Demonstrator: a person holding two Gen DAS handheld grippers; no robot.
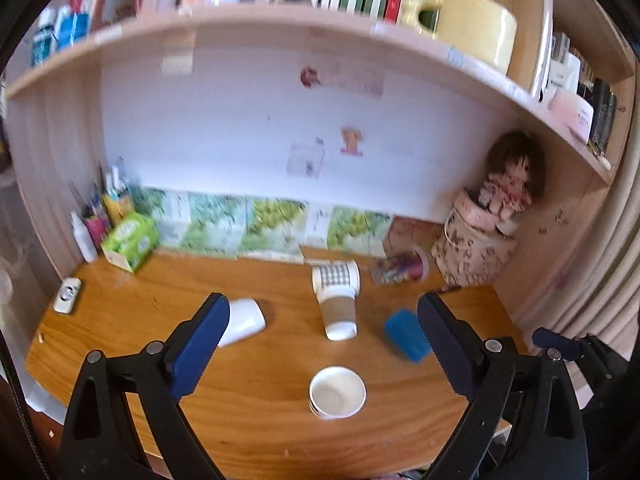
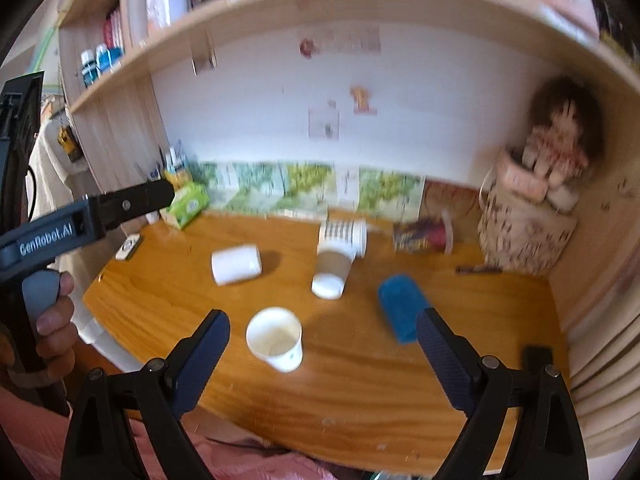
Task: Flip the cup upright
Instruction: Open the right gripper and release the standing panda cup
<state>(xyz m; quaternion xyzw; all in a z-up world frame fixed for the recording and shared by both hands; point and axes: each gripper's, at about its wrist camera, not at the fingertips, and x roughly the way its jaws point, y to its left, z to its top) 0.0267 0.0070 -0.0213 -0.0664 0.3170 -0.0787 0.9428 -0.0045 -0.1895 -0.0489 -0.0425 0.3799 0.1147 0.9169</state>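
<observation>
A white paper cup (image 1: 337, 391) stands upright near the desk's front edge; it also shows in the right wrist view (image 2: 275, 338). Lying on their sides are a plain white cup (image 1: 243, 321) (image 2: 236, 264), a brown-sleeved cup (image 1: 339, 313) (image 2: 331, 272), a white patterned cup (image 1: 336, 277) (image 2: 344, 235), a blue cup (image 1: 407, 335) (image 2: 402, 308) and a dark printed cup (image 1: 400, 269) (image 2: 423, 236). My left gripper (image 1: 323, 312) is open and empty above the desk. My right gripper (image 2: 323, 330) is open and empty near the front edge.
The wooden desk (image 1: 256, 420) sits under a bookshelf (image 1: 280, 20). A green tissue box (image 1: 130, 242) and pens stand back left. A doll on a floral box (image 1: 476, 246) fills the back right corner. A small white device (image 1: 68, 295) lies at the left edge.
</observation>
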